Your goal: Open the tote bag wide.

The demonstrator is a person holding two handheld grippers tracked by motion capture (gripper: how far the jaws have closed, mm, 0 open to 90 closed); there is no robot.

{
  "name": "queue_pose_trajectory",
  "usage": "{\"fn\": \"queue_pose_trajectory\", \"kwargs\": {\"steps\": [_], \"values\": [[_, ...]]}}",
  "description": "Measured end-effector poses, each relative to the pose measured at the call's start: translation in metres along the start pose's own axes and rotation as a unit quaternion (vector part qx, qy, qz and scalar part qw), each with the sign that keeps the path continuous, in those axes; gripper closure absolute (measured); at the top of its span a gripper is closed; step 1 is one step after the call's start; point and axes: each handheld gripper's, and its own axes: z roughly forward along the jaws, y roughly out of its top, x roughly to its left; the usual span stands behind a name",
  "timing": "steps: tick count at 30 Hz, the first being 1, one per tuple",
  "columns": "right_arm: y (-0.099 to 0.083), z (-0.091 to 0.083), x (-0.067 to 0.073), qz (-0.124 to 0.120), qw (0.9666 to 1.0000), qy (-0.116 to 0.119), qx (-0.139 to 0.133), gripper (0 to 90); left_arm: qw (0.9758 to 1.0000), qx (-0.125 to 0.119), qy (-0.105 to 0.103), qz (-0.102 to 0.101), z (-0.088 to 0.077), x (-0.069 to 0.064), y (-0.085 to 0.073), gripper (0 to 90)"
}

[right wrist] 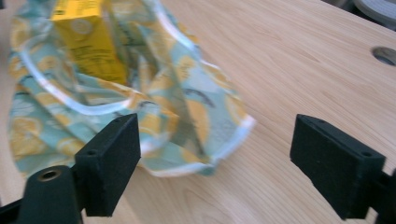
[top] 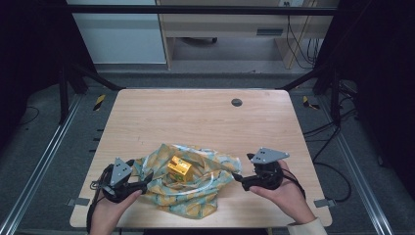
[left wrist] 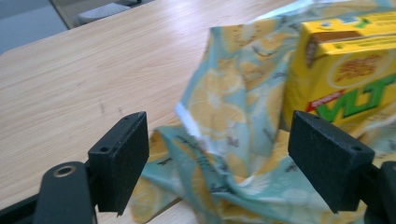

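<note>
A crumpled cloth (top: 195, 183) printed with lemons on pale blue-green lies near the table's front edge. A yellow drink carton (top: 179, 169) sits on its middle, folds rising round it. My left gripper (top: 145, 182) is at the cloth's left edge, jaws open; in the left gripper view the cloth (left wrist: 224, 154) bunches between the pads without being pressed, the carton (left wrist: 345, 70) beyond. My right gripper (top: 238, 178) stands open just right of the cloth. In the right gripper view the cloth's white-hemmed edge (right wrist: 187, 140) lies by the left pad, and the carton (right wrist: 88, 42) stands farther off.
The wooden table (top: 195, 117) has a round grommet hole (top: 236, 102) at its far middle. Black frame posts stand at both sides, and cables lie on the floor to the right. A pale cabinet stands behind the table.
</note>
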Motion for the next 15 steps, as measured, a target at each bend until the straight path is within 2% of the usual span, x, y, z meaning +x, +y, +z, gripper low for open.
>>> {"fn": "queue_pose_trajectory", "kwargs": {"steps": [4, 6, 15], "values": [[-0.008, -0.004, -0.016, 0.027, 0.9994, -0.023, -0.005, 13.3, 0.9999, 0.000, 0.010, -0.012, -0.002, 0.010, -0.002, 18.6], [-0.012, -0.005, -0.023, 0.032, 0.9989, -0.035, -0.005, 11.6, 0.9998, 0.003, 0.014, -0.017, -0.003, 0.015, -0.004, 18.4], [-0.023, -0.009, -0.038, 0.053, 0.9967, -0.061, -0.007, 8.2, 0.9985, 0.009, 0.041, -0.035, -0.004, 0.034, -0.010, 11.7]]}}
